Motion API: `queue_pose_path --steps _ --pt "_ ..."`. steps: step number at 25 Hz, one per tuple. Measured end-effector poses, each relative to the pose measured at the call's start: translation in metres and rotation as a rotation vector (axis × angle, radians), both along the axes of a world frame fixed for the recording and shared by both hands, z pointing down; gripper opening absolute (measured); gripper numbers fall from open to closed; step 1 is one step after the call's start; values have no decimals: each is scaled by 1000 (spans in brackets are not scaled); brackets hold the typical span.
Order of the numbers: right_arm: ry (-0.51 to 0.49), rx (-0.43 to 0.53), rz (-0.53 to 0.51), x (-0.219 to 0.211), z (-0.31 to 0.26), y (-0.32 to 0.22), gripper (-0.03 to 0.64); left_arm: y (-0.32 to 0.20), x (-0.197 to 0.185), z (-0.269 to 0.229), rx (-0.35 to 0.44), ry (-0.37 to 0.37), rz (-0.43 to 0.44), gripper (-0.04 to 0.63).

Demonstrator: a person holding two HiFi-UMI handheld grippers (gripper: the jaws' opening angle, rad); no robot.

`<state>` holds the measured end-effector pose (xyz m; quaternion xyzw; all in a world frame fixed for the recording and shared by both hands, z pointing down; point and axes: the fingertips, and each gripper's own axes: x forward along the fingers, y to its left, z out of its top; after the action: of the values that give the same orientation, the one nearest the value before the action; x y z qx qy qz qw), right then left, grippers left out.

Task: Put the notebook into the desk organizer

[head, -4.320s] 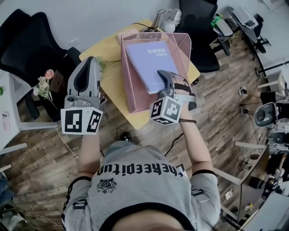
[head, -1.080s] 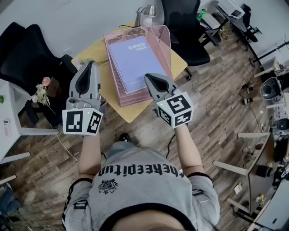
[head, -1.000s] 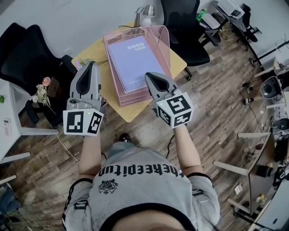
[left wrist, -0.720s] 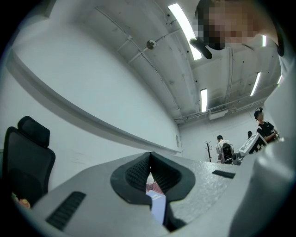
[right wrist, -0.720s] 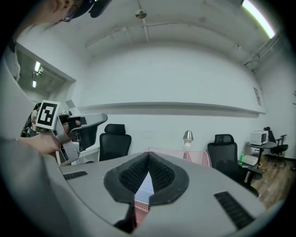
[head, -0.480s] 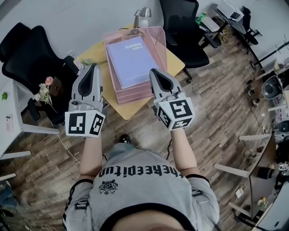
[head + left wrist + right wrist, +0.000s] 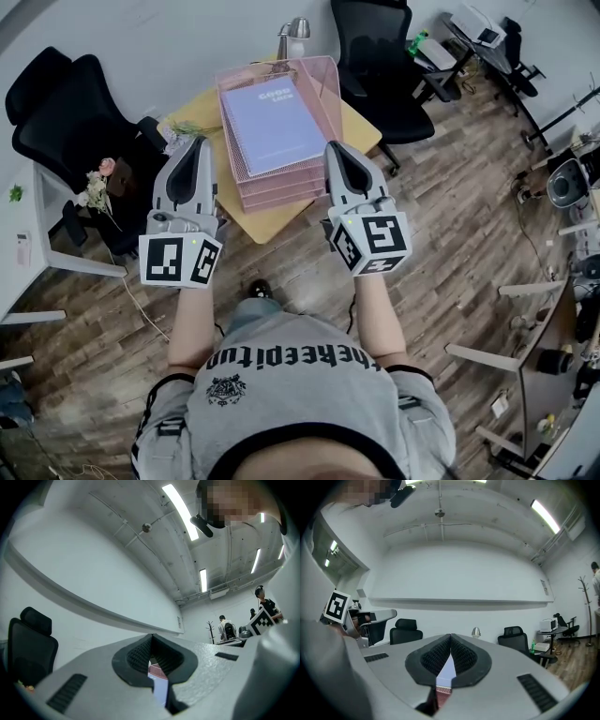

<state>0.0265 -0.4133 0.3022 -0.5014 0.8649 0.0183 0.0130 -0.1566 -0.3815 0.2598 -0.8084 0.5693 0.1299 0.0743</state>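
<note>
A lilac spiral notebook lies flat in the top tray of the pink wire desk organizer on the yellow table. My left gripper hovers at the organizer's left side, shut and holding nothing. At the organizer's right front corner my right gripper is also shut and holds nothing. Neither gripper touches the notebook. In the left gripper view the closed tips leave a slit that shows the notebook. The right gripper view shows closed tips, with the notebook and the pink organizer behind them.
Black office chairs stand at the left and behind the table. A desk lamp stands at the table's far edge. Flowers and a white desk are at the left. Wooden floor surrounds the table.
The right gripper has let go of the notebook and left the tray. Over the last second both grippers rose and drew back a little from the organizer.
</note>
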Motion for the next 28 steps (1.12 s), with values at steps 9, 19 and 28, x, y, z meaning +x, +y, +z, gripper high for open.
queue_pose_path --steps 9,19,28 --pt "23 82 64 24 -18 28 2 24 14 -5 12 -9 -13 3" --pt "2 103 69 44 -27 56 2 50 28 -7 16 -12 -43 3" --pt "-21 118 68 53 -31 71 2 66 37 -11 24 -21 -49 3"
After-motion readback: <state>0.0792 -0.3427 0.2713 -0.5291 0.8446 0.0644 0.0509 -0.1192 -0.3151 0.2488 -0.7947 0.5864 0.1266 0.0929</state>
